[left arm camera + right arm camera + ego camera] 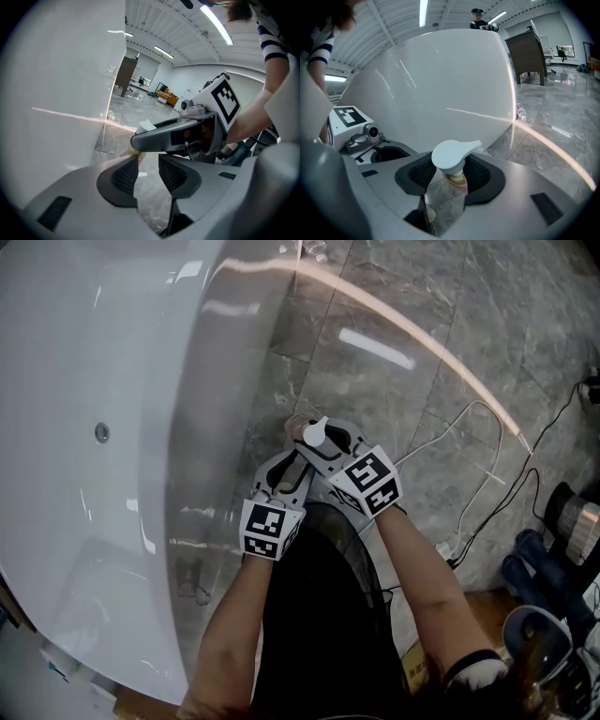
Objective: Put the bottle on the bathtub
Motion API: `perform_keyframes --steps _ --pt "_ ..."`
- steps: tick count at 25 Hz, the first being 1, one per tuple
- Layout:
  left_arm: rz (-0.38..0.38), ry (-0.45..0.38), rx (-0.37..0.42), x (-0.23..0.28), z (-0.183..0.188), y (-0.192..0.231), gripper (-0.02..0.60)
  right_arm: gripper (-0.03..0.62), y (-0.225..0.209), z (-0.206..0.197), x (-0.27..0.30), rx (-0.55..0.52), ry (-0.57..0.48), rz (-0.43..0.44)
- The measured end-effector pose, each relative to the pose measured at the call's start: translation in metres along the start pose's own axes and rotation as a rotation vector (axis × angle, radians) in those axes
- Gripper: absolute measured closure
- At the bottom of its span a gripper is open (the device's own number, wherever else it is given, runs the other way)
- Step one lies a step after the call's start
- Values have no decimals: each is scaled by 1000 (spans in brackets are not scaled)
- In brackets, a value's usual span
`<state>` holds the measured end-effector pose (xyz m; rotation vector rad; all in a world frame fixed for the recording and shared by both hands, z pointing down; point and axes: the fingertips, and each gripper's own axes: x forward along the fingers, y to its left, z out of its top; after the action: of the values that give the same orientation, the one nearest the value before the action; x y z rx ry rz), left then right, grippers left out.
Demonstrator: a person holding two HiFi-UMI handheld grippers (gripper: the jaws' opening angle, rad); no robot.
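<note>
A pump bottle (316, 432) with a white pump head (452, 154) and a clear yellowish body is held low beside the white bathtub's (112, 381) outer wall, above the grey marble floor. My right gripper (321, 442) is shut on the bottle's neck just under the pump head, with a pad on each side. My left gripper (284, 480) hangs close beside it, nearer the person, its jaws a little apart and nothing between its pads (125, 174). The left gripper view shows the right gripper (187, 133) crossing in front with the bottle (145, 125) at its tip.
The bathtub wall (431, 84) rises right next to both grippers. White and black cables (487, 474) and a power strip (448, 547) lie on the floor to the right, with blue things (530, 568) farther right. A plastic bottle (521, 112) lies on the far floor.
</note>
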<state>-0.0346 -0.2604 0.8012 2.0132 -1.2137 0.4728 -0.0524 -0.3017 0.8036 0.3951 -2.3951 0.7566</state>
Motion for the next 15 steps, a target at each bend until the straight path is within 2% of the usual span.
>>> perform_keyframes --steps 8,15 --pt "27 37 -16 -4 -38 14 436 401 -12 -27 28 -22 39 -54" --pt "29 36 -25 -5 -50 18 436 399 -17 -44 43 -28 60 -75"
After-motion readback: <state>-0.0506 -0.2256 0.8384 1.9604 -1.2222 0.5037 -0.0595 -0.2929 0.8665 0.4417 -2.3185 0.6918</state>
